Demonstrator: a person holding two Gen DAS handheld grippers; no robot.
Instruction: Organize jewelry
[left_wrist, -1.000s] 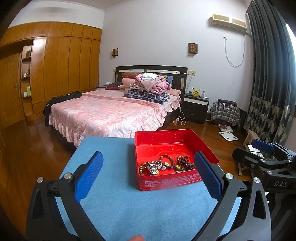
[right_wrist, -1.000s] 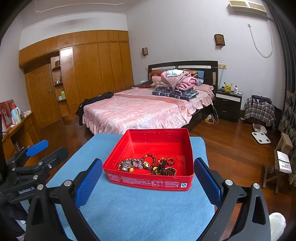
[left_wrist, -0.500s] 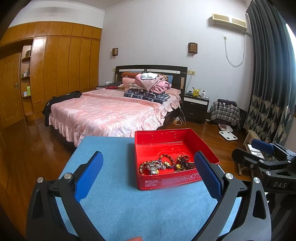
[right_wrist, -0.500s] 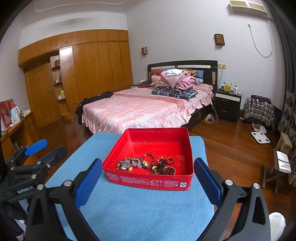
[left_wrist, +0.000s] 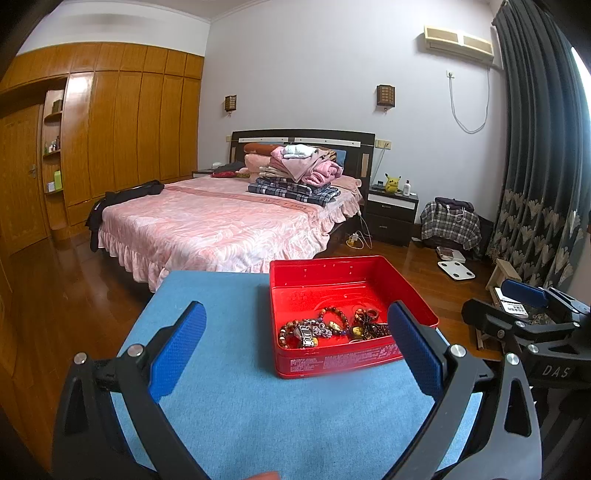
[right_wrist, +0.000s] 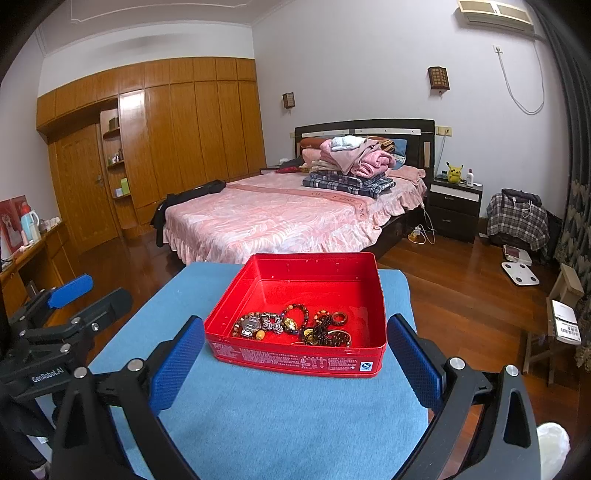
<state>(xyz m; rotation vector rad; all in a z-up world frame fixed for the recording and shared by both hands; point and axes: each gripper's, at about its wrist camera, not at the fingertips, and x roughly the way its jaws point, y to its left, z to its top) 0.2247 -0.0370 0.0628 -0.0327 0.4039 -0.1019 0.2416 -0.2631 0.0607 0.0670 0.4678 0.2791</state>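
Left wrist view: the left tool (left_wrist: 295, 349) hovers above the blue worktop (left_wrist: 236, 413) with its blue pads spread wide and nothing between them; the red tin (left_wrist: 345, 354) stands on the worktop ahead and to the right, holding a tangle of bead bracelets (left_wrist: 334, 326) and a metal watch (left_wrist: 307, 338), while the right tool (left_wrist: 532, 314), lettered "DAS", is at the right edge. Right wrist view: the right tool (right_wrist: 295, 360) is likewise spread wide and empty, the tin (right_wrist: 295, 358) stands between its pads with small unreadable print and a blue-and-white square mark on its near wall, and the left tool (right_wrist: 62, 310), marked "GenRobot.AI", sits at the left.
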